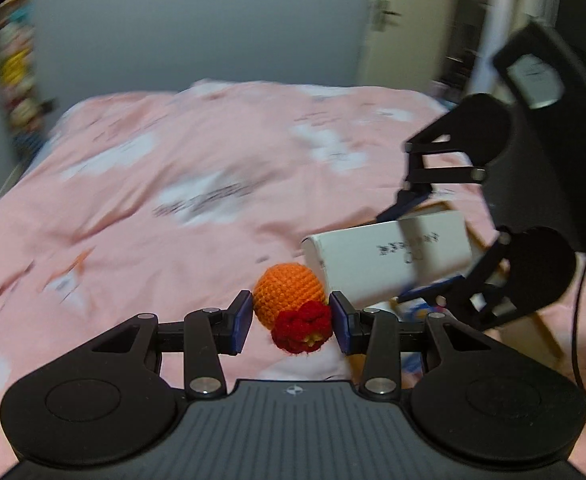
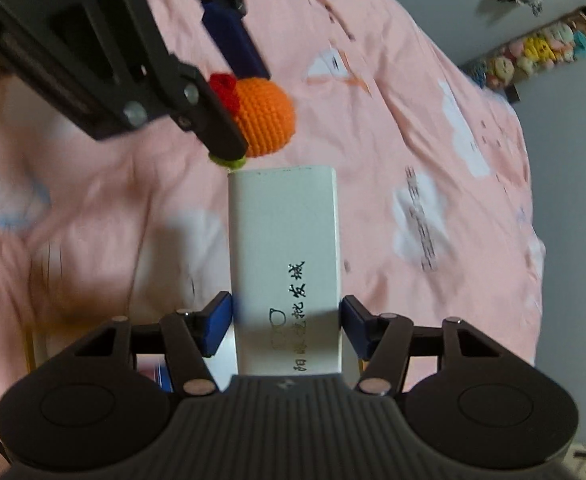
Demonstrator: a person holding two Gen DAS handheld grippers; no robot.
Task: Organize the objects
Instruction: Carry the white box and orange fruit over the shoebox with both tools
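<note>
My left gripper point(image 1: 291, 322) is shut on an orange crocheted toy point(image 1: 289, 294) with a red flower, held above the pink bedspread point(image 1: 173, 184). My right gripper point(image 2: 287, 326) is shut on a white box point(image 2: 285, 248) with black Chinese writing, held lengthwise between the blue pads. In the left wrist view the white box point(image 1: 393, 256) and the right gripper point(image 1: 421, 248) sit just right of the toy. In the right wrist view the left gripper point(image 2: 229, 92) holds the toy point(image 2: 265, 116) just beyond the box's far end.
A wooden tray or box point(image 1: 541, 328) with small items lies on the bed at the right, under the right gripper. A shelf of plush toys point(image 2: 541, 52) hangs on the grey wall. A door point(image 1: 393, 20) stands at the back right.
</note>
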